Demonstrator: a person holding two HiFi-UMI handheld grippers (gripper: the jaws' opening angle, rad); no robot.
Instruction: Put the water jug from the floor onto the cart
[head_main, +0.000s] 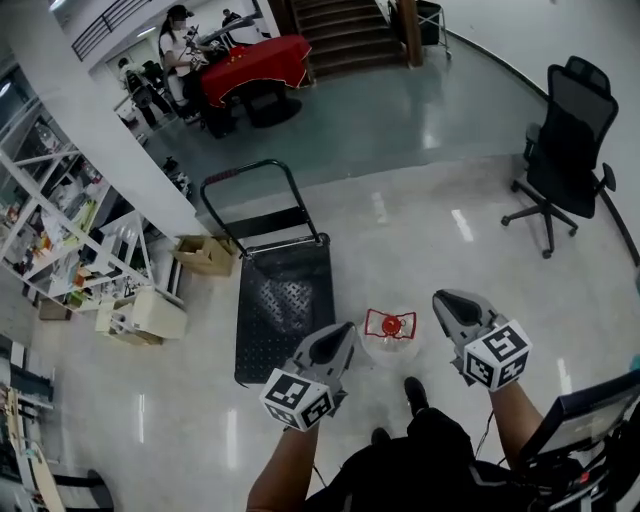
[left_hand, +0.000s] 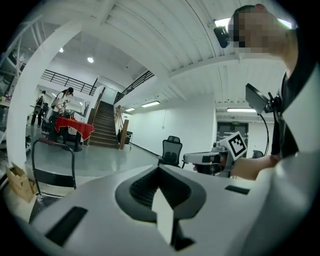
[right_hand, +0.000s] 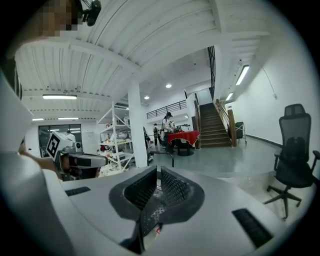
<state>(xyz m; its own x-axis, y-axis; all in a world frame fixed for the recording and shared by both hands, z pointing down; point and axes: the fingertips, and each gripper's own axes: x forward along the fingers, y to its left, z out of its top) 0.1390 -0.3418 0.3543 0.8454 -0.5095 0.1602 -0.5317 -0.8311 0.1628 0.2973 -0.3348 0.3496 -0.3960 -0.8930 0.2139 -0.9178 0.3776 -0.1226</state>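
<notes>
The glossy floor (head_main: 400, 220) carries a flatbed cart (head_main: 285, 300) with a dark, empty deck and an upright handle at its 12 o'clock end. An office chair (head_main: 565, 150) stands well apart, at 2 o'clock from the cart. A cardboard box (head_main: 205, 253) lies near the cart's handle end, at 9 o'clock from it. The jug (head_main: 392, 338), clear with a red cap, stands upright on the floor just beside the cart's near end, at 3 o'clock from it, and is not on the deck. The left gripper (head_main: 343, 332) hangs at 8 o'clock from the jug and the right gripper (head_main: 446, 299) at 2 o'clock, so the jug lies between them, touched by neither. Both grippers are closed with nothing between the jaws.
</notes>
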